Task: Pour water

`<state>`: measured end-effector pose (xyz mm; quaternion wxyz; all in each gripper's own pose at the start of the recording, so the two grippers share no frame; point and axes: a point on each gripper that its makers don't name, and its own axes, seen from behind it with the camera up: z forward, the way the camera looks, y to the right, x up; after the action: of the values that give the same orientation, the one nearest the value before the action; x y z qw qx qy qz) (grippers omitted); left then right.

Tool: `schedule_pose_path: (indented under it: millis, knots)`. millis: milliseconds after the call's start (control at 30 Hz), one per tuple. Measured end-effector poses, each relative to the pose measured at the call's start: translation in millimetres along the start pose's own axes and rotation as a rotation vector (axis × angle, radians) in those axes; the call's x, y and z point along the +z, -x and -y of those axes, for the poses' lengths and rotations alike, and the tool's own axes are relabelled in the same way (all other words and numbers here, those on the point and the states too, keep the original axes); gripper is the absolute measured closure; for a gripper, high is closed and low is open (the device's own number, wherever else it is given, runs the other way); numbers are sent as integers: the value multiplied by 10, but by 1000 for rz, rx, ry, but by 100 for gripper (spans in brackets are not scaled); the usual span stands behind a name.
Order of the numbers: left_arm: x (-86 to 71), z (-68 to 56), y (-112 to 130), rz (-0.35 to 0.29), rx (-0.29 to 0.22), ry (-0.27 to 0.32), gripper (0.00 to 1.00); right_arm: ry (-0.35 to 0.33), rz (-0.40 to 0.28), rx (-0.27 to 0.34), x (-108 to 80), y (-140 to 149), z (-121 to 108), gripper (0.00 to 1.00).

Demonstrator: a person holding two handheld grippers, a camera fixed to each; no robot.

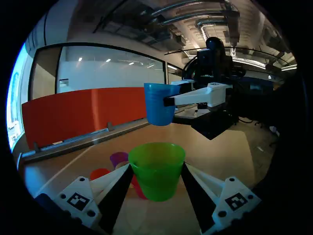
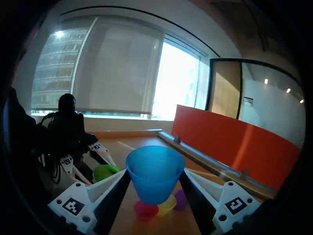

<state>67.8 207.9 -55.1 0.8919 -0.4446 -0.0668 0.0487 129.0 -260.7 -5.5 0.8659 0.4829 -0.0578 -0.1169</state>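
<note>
Above the wooden table (image 1: pixel 219 156), two cups held aloft.
Left gripper (image 1: pixel 156 167) clamps the green cup (image 1: pixel 157 186); right gripper (image 2: pixel 155 172) clamps the blue cup (image 2: pixel 155 188). Square coded markers (image 1: pixel 78 200) on the fingers. Below, small coloured cups (image 2: pixel 145 209); beyond, an orange partition (image 1: pixel 78 113) and a window (image 2: pixel 176 86).

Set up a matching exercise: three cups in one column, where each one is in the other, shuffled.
Cups:
1. blue cup
2. green cup
3. yellow cup

Places:
a. on the table
b. held by the left gripper
c. held by the right gripper

Pairs: 1-c, 2-b, 3-a.
</note>
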Motion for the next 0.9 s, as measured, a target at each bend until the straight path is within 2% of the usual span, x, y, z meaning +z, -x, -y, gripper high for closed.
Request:
schedule_pose_path:
  millis: [500, 900]
  knots:
    - [-85, 78, 169, 49, -6, -25, 17, -25, 77, 26, -61, 419, 24, 12]
    - [-101, 118, 377, 115, -1, -26, 17, -42, 154, 38, -125, 783, 27, 11]
